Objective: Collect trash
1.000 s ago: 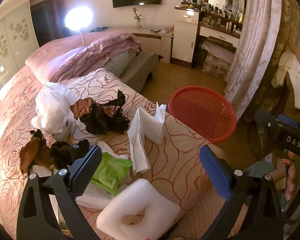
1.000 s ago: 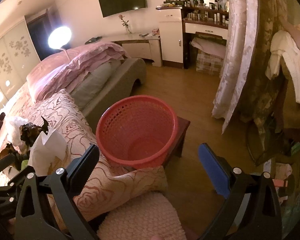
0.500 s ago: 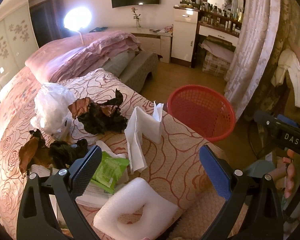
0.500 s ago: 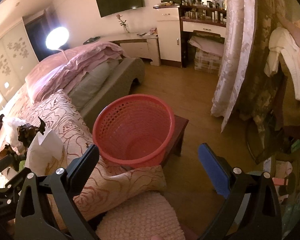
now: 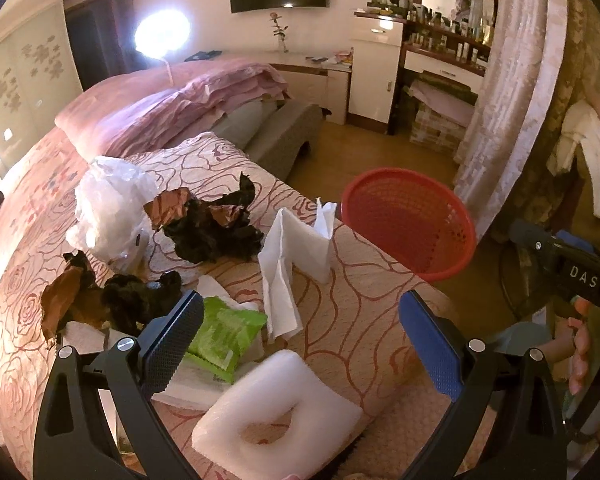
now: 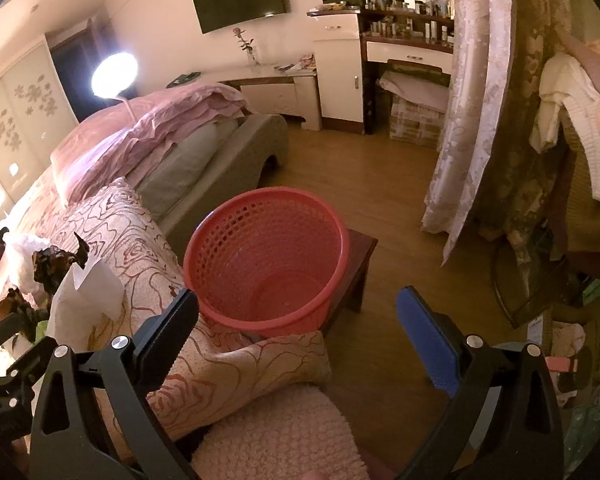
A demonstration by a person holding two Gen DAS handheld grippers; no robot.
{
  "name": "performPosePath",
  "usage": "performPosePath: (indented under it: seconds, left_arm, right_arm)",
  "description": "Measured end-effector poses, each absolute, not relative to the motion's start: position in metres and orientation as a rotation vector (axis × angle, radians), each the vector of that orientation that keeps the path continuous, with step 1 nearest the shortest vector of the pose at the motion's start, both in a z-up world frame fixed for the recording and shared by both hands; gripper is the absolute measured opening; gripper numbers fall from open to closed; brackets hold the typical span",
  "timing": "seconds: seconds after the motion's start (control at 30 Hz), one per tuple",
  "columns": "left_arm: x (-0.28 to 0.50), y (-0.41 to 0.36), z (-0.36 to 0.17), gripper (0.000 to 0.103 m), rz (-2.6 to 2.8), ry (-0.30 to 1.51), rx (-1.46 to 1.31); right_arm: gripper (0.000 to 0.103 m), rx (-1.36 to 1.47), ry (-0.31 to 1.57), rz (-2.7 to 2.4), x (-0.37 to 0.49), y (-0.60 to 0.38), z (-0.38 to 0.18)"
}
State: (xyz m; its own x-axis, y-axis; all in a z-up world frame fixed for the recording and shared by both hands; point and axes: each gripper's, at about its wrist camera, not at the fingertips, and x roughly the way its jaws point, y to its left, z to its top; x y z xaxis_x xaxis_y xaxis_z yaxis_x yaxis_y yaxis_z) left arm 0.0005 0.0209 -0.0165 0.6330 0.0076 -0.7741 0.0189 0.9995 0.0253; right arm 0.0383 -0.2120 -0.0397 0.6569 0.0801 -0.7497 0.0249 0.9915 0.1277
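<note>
Trash lies on the rose-patterned bedspread (image 5: 360, 320): a white foam piece (image 5: 276, 408) nearest me, a green wipes packet (image 5: 224, 336), folded white paper (image 5: 296, 248), dark crumpled wrappers (image 5: 212, 228) and a clear plastic bag (image 5: 108, 208). The empty red basket (image 5: 408, 220) stands beside the bed corner on a small wooden stool (image 6: 356, 264); it also shows in the right wrist view (image 6: 268, 256). My left gripper (image 5: 300, 332) is open and empty above the foam piece. My right gripper (image 6: 296, 328) is open and empty just short of the basket.
A pink duvet (image 5: 172, 100) is heaped at the bed's far end. A grey bench (image 6: 220, 160) stands beside the bed. A curtain (image 6: 472, 120) hangs right of the basket. A dresser (image 6: 340, 72) lines the far wall. Wooden floor (image 6: 360, 176) lies between.
Both views have shifted only slightly; the right gripper has edged a little nearer to the basket. Both grippers stay open and empty.
</note>
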Motion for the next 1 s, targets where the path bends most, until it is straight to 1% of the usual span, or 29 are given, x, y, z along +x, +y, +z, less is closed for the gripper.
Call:
performPosePath:
  seconds: [0.17, 0.53, 0.77, 1.0]
  left_arm:
    - [0.001, 0.035, -0.014, 0.094, 0.025, 0.89, 0.007]
    - [-0.012, 0.111, 0.003, 0.094, 0.189, 0.867, -0.116]
    - [-0.031, 0.169, 0.009, 0.094, 0.321, 0.852, -0.197]
    - [-0.043, 0.195, 0.01, 0.094, 0.397, 0.839, -0.23]
  right_arm:
    - [0.096, 0.127, 0.86, 0.037, 0.038, -0.211, -0.043]
    - [0.096, 0.08, 0.895, 0.143, 0.038, -0.183, -0.053]
    - [0.096, 0.023, 0.92, 0.299, 0.039, -0.145, -0.053]
    - [0.096, -0.005, 0.918, 0.426, 0.054, -0.101, -0.041]
